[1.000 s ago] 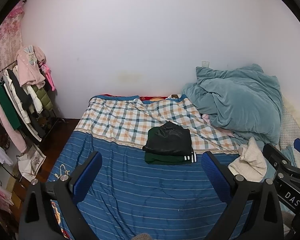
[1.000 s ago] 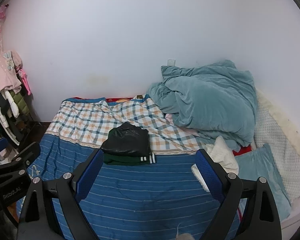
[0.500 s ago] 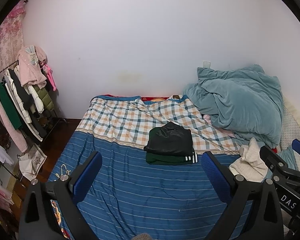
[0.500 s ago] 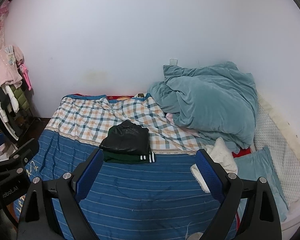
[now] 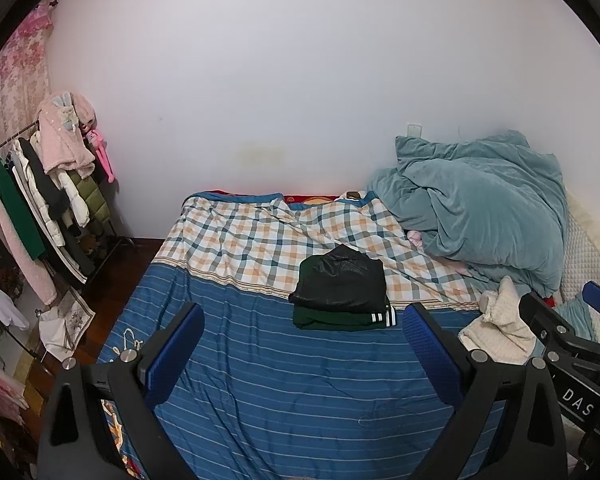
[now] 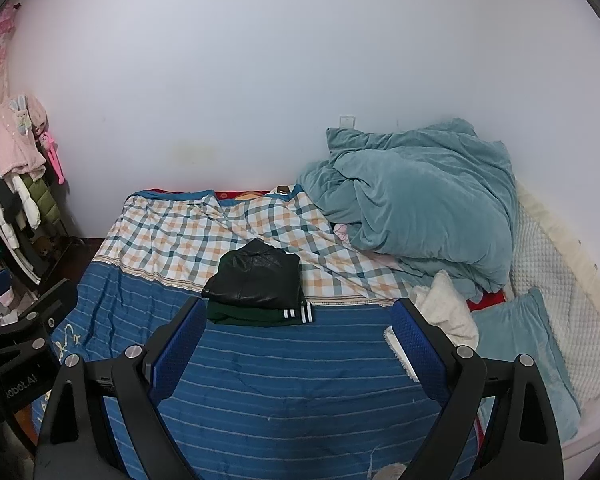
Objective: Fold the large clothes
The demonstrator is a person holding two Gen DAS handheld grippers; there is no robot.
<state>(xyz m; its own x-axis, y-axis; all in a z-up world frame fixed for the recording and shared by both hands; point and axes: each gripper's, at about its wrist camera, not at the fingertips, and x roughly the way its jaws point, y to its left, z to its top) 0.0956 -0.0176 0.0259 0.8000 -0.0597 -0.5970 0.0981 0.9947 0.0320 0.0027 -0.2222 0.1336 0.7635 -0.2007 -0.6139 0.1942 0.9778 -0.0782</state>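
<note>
A rumpled teal blanket (image 5: 480, 212) fills the bed's (image 5: 260, 380) far right corner, a cream garment (image 5: 500, 328) lies just below it, and a clothes rack (image 5: 40, 208) stands left of the bed. Mid-bed sit 2 folded clothes (image 5: 342, 288), a black jacket stacked on a green garment with white stripes. The left tool (image 5: 304, 352) and right tool (image 6: 296, 348) hover over the blue striped sheet, both spread wide and empty.

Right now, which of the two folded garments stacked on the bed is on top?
The shiny black leather-look jacket is on top; the dark green garment with white stripes lies beneath it.
</note>
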